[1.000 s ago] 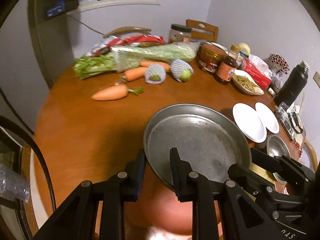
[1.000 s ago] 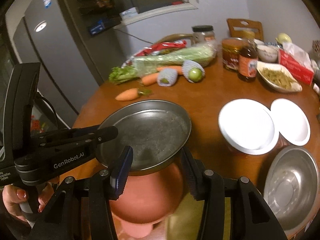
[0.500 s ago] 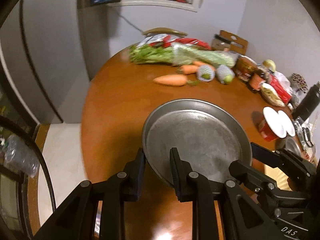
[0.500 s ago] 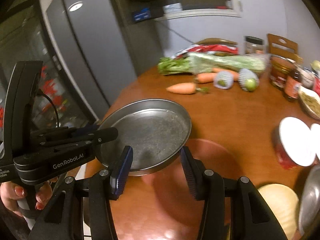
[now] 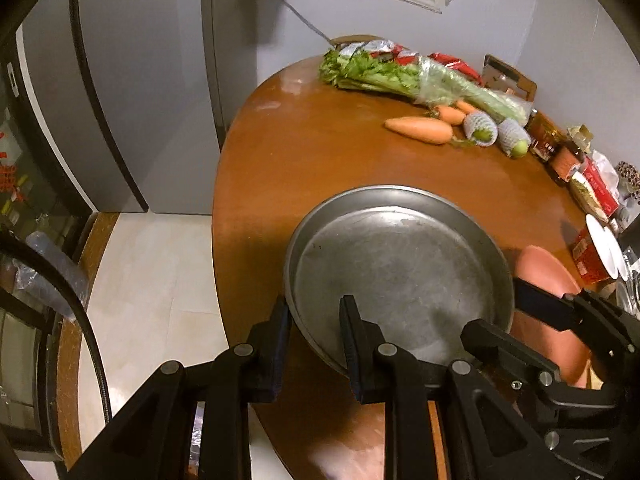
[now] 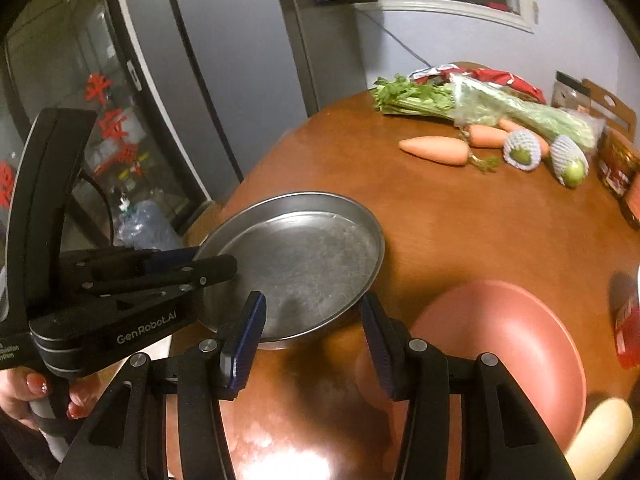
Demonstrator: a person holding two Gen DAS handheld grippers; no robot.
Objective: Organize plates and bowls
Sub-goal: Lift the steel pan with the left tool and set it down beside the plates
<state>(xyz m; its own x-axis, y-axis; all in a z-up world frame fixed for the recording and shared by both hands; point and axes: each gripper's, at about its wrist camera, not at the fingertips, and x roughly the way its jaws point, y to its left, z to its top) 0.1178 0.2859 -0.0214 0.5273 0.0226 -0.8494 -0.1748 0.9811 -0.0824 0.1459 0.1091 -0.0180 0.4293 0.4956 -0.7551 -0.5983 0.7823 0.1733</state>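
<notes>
Metal pan [image 5: 400, 276] round, no long axis, open face up, tilted; rim pinched at seven o'clock by left gripper [image 5: 314, 322], right gripper [image 6: 312, 326] part-open astride the near rim, contact unclear.

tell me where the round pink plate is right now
The round pink plate lies on the brown wooden table, lower right in the right wrist view, just right of the round metal pan.

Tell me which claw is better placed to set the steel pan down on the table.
Left. The left claw is already clamped on the steel pan's rim. The right claw straddles the rim without pinching it, over the pink plate.
</notes>
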